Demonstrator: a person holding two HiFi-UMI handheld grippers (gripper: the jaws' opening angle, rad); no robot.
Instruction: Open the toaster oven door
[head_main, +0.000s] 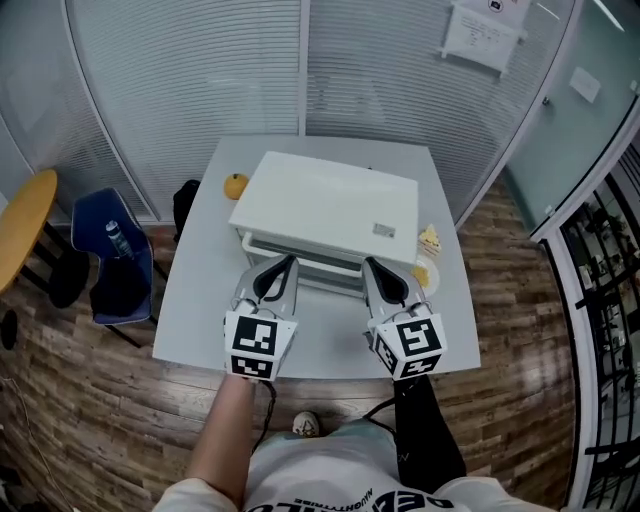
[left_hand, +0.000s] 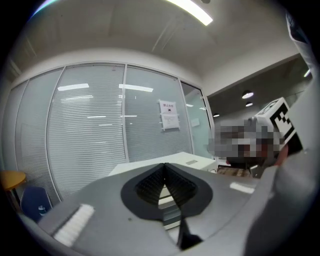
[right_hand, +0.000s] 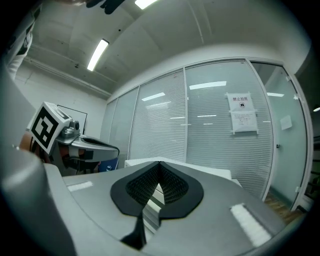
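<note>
1. A glass-walled room with blinds holds a grey table (head_main: 200, 300), and one white toaster oven (head_main: 330, 205) sits at its middle.
2. The door (head_main: 310, 270) seems shut, though the steep head view shows little of it, so the whole opening is left to do.
3. There are two grippers. The left gripper (head_main: 289, 262) and right gripper (head_main: 368, 263) hover just before the door, each with jaws closed tip to tip and holding nothing.
4. One orange (head_main: 236, 185) lies by the oven's far left corner.
</note>
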